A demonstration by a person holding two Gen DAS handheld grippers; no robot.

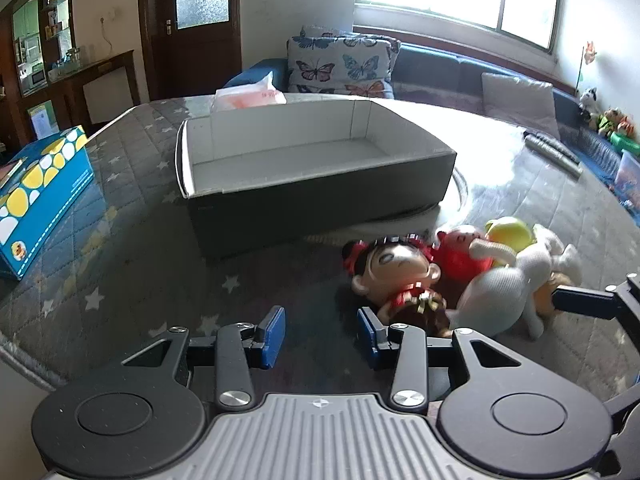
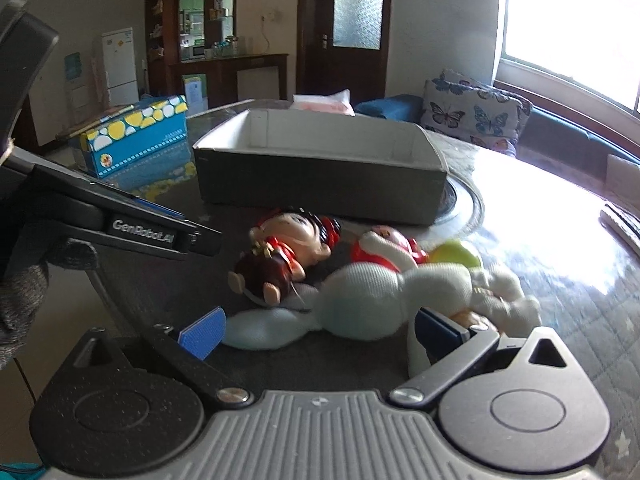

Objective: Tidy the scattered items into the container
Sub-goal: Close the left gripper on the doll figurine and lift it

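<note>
A blue and yellow tissue box [image 1: 38,196] is seen near the worktop's [image 1: 132,264] left edge, a pink packet [image 1: 252,94] behind the container. The dark, white-lined container [image 1: 304,168] stands mid-worktop and nothing is seen in it. The toys are heaped before it: a red-dressed doll [image 1: 394,272], a red figure [image 1: 460,252], a white plush [image 2: 384,300]. The left tongs [image 1: 322,334] are held open beside the doll; the right tongs [image 2: 320,332] are spread wide around the plush.

We see a dark box [image 1: 320,196] with white inside, open and upright on the table; just before it lie heaped toys: a red-dressed doll [image 1: 394,272], a white plush [image 2: 384,300], a red figure [image 1: 460,254], a yellow-green ball [image 1: 510,232]
</note>
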